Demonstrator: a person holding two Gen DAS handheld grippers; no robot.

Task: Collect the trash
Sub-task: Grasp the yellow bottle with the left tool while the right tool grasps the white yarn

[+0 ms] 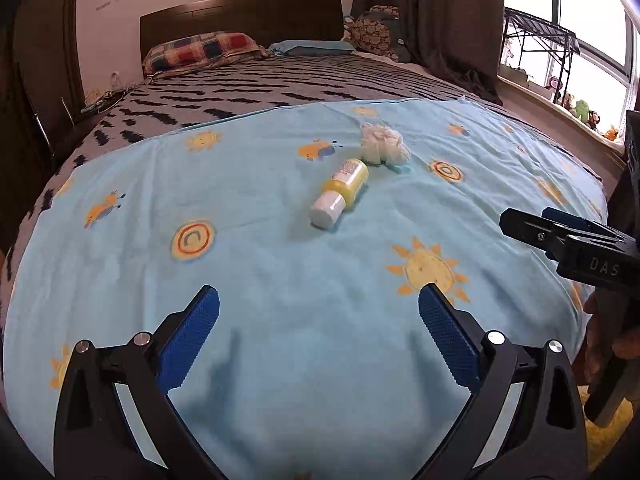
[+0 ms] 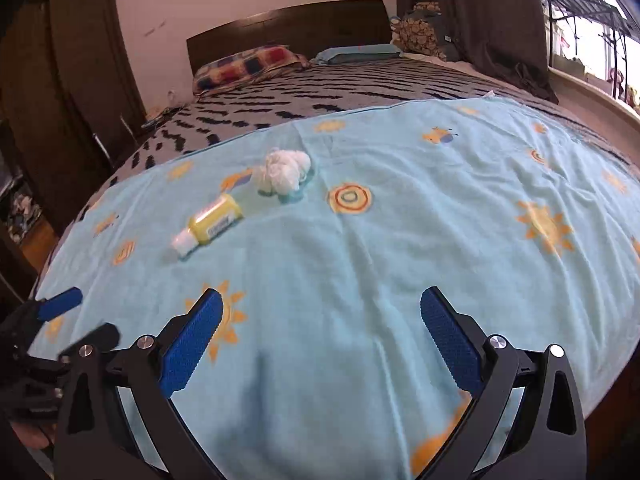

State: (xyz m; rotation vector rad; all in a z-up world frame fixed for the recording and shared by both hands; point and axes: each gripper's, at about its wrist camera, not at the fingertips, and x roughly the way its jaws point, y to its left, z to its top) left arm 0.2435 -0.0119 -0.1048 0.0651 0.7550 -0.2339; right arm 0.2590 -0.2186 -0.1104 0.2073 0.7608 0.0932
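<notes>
Both grippers, left (image 1: 319,308) and right (image 2: 321,312), we've got spread wide with nothing in them, hovering over the blue blanket (image 1: 280,280). Yellow bottle (image 1: 340,192) lies on its side mid-blanket, crumpled tissue (image 1: 385,145) just beyond it.

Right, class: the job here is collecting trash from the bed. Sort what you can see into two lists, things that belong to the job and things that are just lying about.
Belongs to the job:
- yellow bottle, lying on its side
- crumpled white tissue, just beyond it

Just lying about:
- blue sun-print sheet
- plaid pillow
- blue pillow
- soft toys on the windowsill
</notes>
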